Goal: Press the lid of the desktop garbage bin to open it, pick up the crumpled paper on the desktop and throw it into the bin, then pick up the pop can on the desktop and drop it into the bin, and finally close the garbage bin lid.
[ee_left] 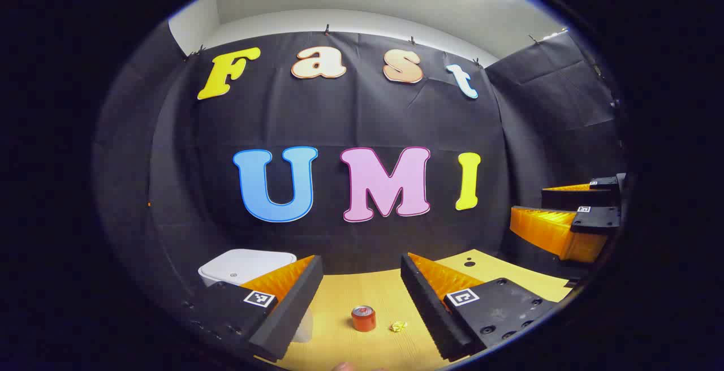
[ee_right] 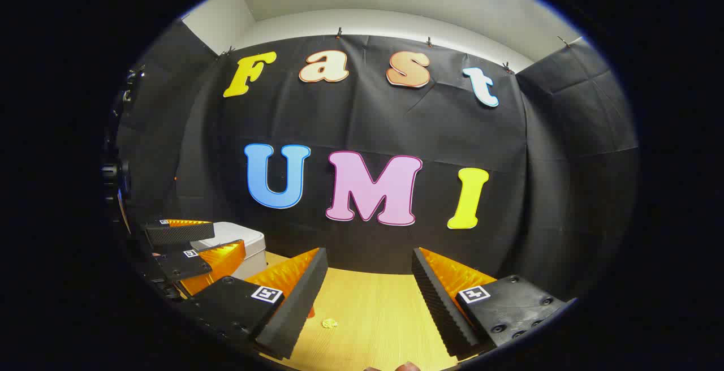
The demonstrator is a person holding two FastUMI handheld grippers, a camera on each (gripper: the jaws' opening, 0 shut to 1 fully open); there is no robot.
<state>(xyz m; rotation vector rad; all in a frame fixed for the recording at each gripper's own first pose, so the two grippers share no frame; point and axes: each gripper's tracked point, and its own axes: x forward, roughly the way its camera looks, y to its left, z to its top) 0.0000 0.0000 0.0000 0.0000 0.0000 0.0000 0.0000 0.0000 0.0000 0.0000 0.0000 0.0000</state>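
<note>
The white garbage bin [ee_left: 243, 265] stands at the left back of the wooden desktop with its lid down; it also shows as the bin [ee_right: 237, 244] in the right gripper view. A red pop can [ee_left: 363, 318] stands upright mid-desk, and a small yellow crumpled paper [ee_left: 398, 326] lies just right of it. The same paper [ee_right: 329, 322] lies ahead in the right gripper view. My left gripper [ee_left: 362, 272] hangs open above the desk, nothing between its fingers. My right gripper [ee_right: 370, 269] is open too, also held above the desk. The right gripper [ee_left: 565, 212] appears far right in the left gripper view.
The wooden desktop [ee_left: 339, 343] runs back to the black cloth wall. A small dark hole [ee_left: 469, 264] marks the desk's far right part. The left gripper [ee_right: 192, 252] hovers in front of the bin in the right gripper view.
</note>
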